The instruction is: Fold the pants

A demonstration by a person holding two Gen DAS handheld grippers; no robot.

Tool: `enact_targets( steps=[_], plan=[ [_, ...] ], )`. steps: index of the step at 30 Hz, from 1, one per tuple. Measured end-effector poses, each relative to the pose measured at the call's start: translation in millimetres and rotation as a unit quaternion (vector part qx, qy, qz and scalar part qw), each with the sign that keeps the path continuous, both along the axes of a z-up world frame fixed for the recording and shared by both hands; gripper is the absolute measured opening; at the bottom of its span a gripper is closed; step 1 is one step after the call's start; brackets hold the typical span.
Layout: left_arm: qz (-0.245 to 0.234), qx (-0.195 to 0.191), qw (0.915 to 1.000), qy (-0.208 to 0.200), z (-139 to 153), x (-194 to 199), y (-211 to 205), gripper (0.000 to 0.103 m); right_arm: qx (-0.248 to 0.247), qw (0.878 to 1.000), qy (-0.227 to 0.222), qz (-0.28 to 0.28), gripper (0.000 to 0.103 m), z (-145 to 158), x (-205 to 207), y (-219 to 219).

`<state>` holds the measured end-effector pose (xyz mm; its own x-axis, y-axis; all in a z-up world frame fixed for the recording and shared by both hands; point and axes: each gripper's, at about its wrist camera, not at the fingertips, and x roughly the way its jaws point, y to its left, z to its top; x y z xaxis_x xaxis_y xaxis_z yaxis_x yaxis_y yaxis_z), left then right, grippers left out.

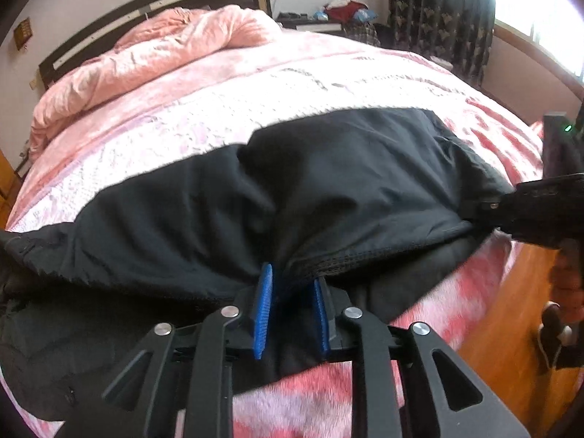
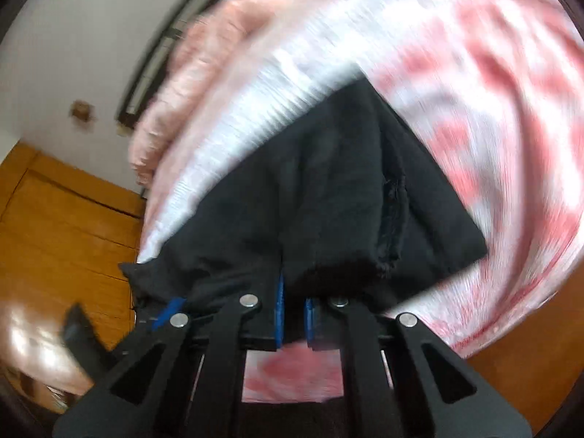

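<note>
Black pants (image 1: pixel 328 189) lie across the near part of a bed with a pink and white patterned cover (image 1: pixel 255 102). My left gripper (image 1: pixel 292 292) with blue pads is shut on the near stitched edge of the pants and lifts it. My right gripper (image 1: pixel 489 208) enters from the right in the left wrist view and grips the right end of the same edge. In the blurred right wrist view the right gripper (image 2: pixel 294 306) is shut on the pants (image 2: pixel 328 189), which spread away over the bed cover (image 2: pixel 474 109). The left gripper's blue pad (image 2: pixel 171 310) shows at lower left.
A rumpled pink quilt (image 1: pixel 153 58) lies at the head of the bed below a dark headboard (image 1: pixel 146 11). A cluttered nightstand (image 1: pixel 328 18), dark curtains (image 1: pixel 438 11) and a window stand at the back right. Wooden floor (image 1: pixel 511 328) lies to the right.
</note>
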<state>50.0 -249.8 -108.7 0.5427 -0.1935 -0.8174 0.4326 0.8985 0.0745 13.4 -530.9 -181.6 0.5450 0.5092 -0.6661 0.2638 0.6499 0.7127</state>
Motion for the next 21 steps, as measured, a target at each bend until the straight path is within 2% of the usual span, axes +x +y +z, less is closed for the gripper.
enact_targets(
  steps=[1, 2, 3, 4, 5, 6, 10, 12, 13, 14, 17, 19, 21],
  plan=[
    [-0.001, -0.002, 1.0, 0.003, 0.6, -3.6, 2.6, 0.024, 0.014, 1.0, 0.003, -0.007, 0.007, -8.8, -1.4, -0.1],
    [0.0, -0.004, 1.0, 0.005, 0.7, -6.4, 5.0, 0.031, 0.016, 1.0, -0.003, -0.014, 0.006, -12.3, -3.4, 0.3],
    [0.002, -0.006, 0.9999, 0.012, 1.1, -7.9, 7.5, 0.046, 0.008, 1.0, -0.006, -0.013, 0.006, -10.9, -4.0, 2.0],
    [0.007, -0.011, 0.9997, 0.022, 1.9, -9.3, 11.0, 0.078, -0.004, 1.0, -0.007, -0.011, 0.007, -8.4, -3.5, 4.0],
    [0.016, -0.026, 0.9992, 0.024, 4.7, -12.4, 17.8, 0.083, -0.021, 1.0, -0.008, -0.013, 0.007, -4.7, -2.6, 5.2],
    [0.023, -0.042, 0.9987, 0.02, 9.8, -14.6, 26.1, 0.082, -0.023, 1.0, -0.009, -0.01, 0.006, -3.2, -2.0, 5.7],
    [0.063, -0.055, 0.996, 0.031, 21.2, -6.0, 58.6, 0.082, -0.019, 1.0, -0.001, -0.009, 0.007, -5.7, -0.5, 2.6],
    [0.115, -0.085, 0.9883, 0.052, 25.5, 10.8, 89.9, 0.082, -0.024, 1.0, -0.002, -0.007, 0.007, -6.0, -0.3, 3.1],
    [0.144, -0.101, 0.9823, 0.065, 26.4, 21.0, 105.7, 0.082, -0.024, 1.0, -0.003, -0.007, 0.007, -5.4, 0.0, 4.4],
    [0.182, -0.123, 0.9721, 0.083, 26.9, 34.5, 127.7, 0.081, -0.022, 1.0, -0.003, -0.008, 0.007, -4.2, 4.0, 6.6],
    [0.251, -0.174, 0.9443, 0.124, 21.2, 60.0, 170.1, 0.079, -0.021, 1.0, -0.003, -0.007, 0.006, -4.5, 2.6, 6.8],
    [0.274, -0.186, 0.9334, 0.139, 14.7, 70.7, 185.3, 0.078, -0.021, 1.0, -0.003, -0.006, 0.006, -4.6, 0.9, 6.4],
    [0.288, -0.192, 0.9263, 0.149, 9.3, 82.4, 191.5, 0.076, -0.026, 1.0, -0.004, -0.005, 0.006, -5.2, 0.8, 6.2]
  ],
)
